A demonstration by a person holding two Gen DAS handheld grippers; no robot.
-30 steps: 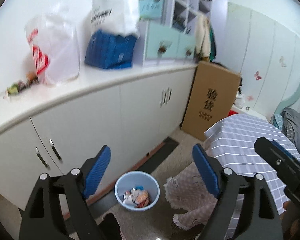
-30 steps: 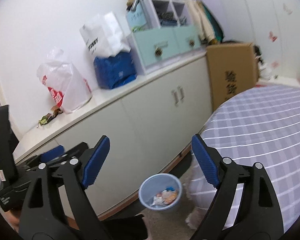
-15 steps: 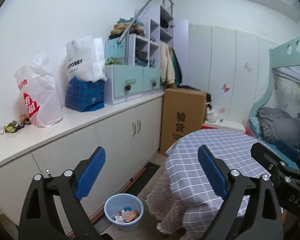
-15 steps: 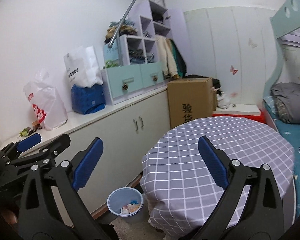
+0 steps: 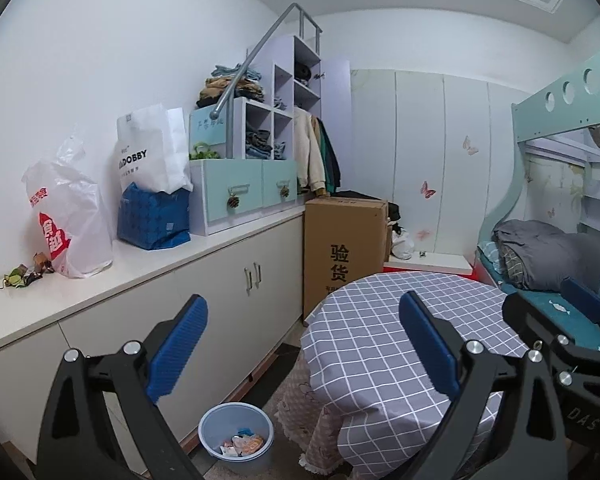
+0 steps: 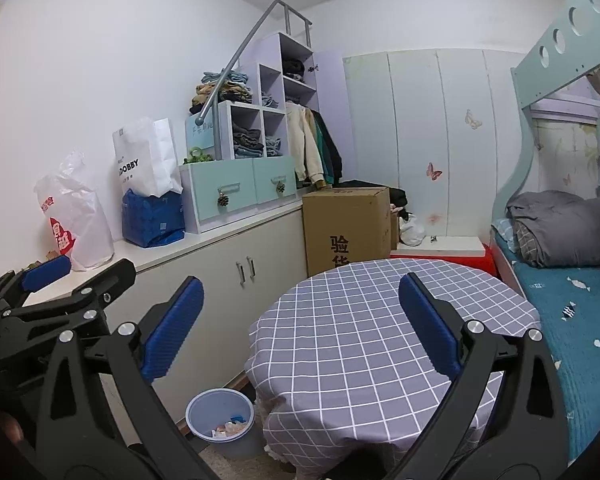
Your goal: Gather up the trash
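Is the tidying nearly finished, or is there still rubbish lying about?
Looks mostly done: the blue bin on the floor beside the round table already holds wrappers, and the checked tablecloth is bare. Nothing is in hand: the left tool and right tool both stand open and empty. Possibly left: small scraps on the counter beside the white plastic bag.

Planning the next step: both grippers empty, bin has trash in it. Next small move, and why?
Probably swing the left gripper toward the scraps on the counter. Both grippers are open and empty, the table looks bare, and the bin already holds wrappers; those scraps are the only loose trash visible.
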